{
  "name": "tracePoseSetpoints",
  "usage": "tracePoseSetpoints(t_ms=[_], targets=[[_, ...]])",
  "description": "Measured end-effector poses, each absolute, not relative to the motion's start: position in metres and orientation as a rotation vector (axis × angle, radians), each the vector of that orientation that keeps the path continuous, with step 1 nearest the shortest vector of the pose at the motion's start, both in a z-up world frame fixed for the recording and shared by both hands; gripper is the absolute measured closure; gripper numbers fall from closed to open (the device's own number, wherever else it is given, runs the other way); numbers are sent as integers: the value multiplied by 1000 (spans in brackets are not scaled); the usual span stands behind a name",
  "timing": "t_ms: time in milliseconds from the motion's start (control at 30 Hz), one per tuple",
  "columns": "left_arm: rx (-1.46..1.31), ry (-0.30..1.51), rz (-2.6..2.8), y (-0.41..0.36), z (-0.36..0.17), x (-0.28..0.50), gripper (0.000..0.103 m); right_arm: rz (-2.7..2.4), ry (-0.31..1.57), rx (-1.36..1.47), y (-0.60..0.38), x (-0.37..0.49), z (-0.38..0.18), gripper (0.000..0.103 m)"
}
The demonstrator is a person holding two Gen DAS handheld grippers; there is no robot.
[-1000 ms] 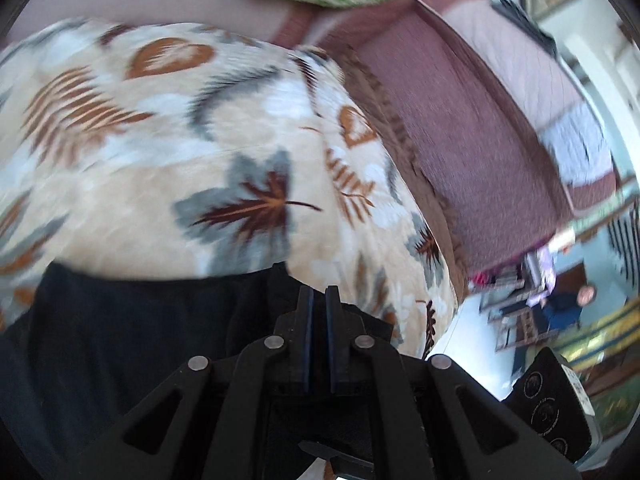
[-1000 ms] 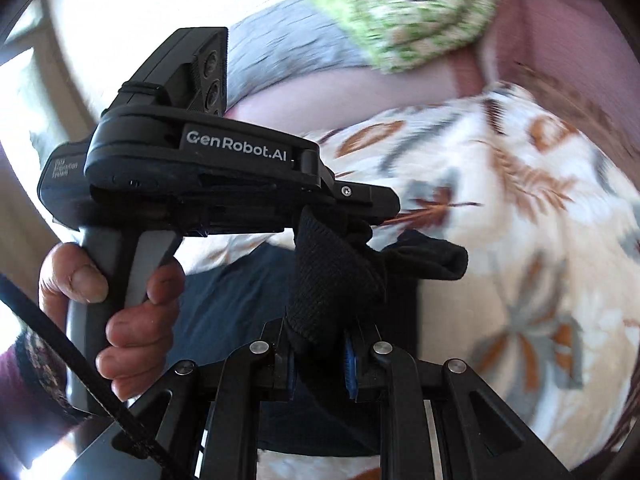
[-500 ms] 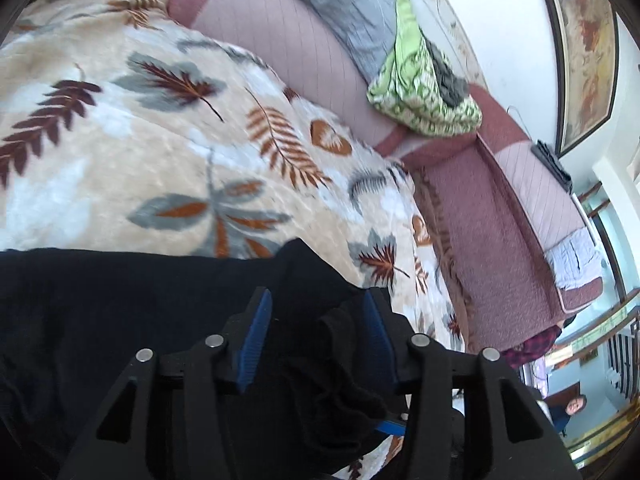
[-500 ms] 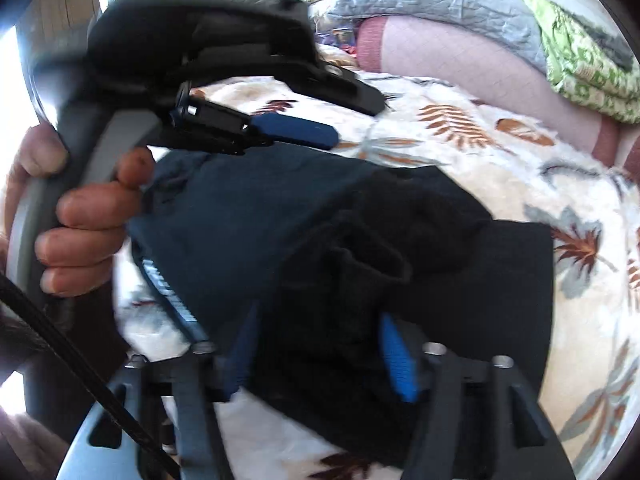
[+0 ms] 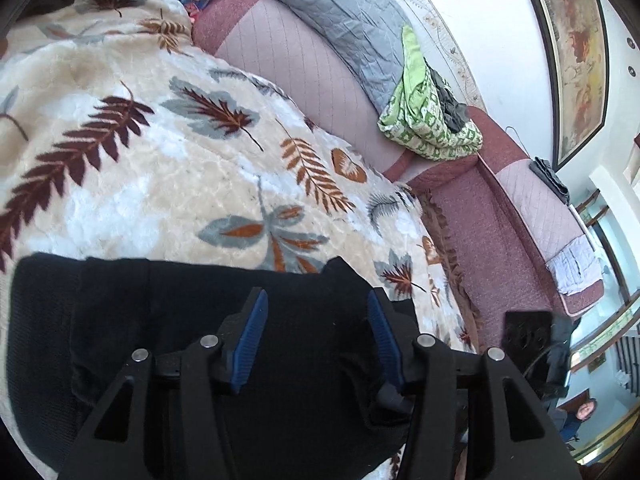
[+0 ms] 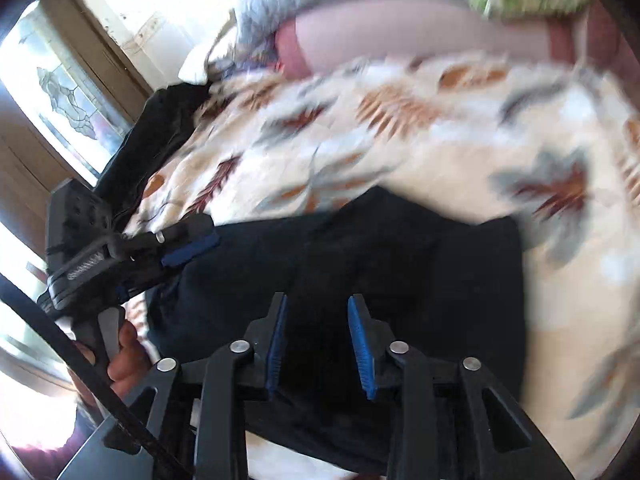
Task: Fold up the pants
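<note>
The dark navy pants (image 5: 168, 320) lie folded on a cream blanket with a leaf print (image 5: 160, 168). My left gripper (image 5: 316, 312) is open just above the pants, its blue pads apart and nothing between them. In the right wrist view the pants (image 6: 420, 272) lie as a flat dark rectangle. My right gripper (image 6: 318, 316) is open over them, holding nothing. The left gripper (image 6: 188, 248) also shows at the left of that view, held by a hand, open at the pants' left edge.
A maroon and pink sofa (image 5: 304, 68) runs behind the blanket, with a grey quilt (image 5: 340, 12) and a green patterned cloth (image 5: 428, 124) on it. A dark garment (image 6: 160, 132) lies at the blanket's far left near a window (image 6: 68, 96).
Both grippers were shut on the pants' fabric a second ago. They have opened, let the fabric drop flat onto the blanket, and drawn back a little.
</note>
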State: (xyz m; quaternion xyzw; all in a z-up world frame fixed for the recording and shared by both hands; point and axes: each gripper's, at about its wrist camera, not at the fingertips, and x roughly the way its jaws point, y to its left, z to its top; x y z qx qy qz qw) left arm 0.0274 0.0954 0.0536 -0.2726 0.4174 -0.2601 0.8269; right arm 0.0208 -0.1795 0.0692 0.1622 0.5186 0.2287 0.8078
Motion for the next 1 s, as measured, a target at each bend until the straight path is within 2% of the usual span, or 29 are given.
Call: tracePoseSetpoints(t_ms=[100,167,400,467,500,533,567,600,633,667,733,833,867,900,933,1000], targets=[[-553,872,-499,101,56,27,52,642,1272,455,-154,22,42,68],[-562,867,-491,104,57,27,52,696,1305,480,-148,18,42,68],[-584,857,-486,109,58,26,49,566,1149,205,-147,15,90,67],[-592,857,-482,111,58,25,49,519,1137,84,-140,9,93,53],[-598,858,-481,112,57,24,48,497,1135,-6,-131,4,91,36],[-601,859,-479,112,57,25,48,485,1131,-68,-125,-2,90,27],[-604,860,-478,113,56,24,48,471,1124,-134,-118,-7,85,27],[-606,864,-477,113,55,24,48,458,1121,-193,-112,-10,81,31],[-606,865,-477,113,56,24,48,439,1122,-266,-108,-16,72,67],[-604,865,-476,113,56,23,48,422,1132,-296,-106,-17,67,80],[-606,863,-475,112,56,23,48,395,1124,-238,-116,-19,71,84],[-620,860,-478,114,55,24,48,392,1106,-175,-122,-26,84,83],[-631,860,-481,115,55,24,48,406,1121,-160,-122,-29,84,80],[-636,860,-484,116,55,24,48,440,1162,-140,-119,-32,78,69],[-638,861,-485,117,55,24,48,477,1195,-126,-115,-32,71,52],[-629,857,-475,118,55,24,48,527,1185,-125,-112,-35,68,41]])
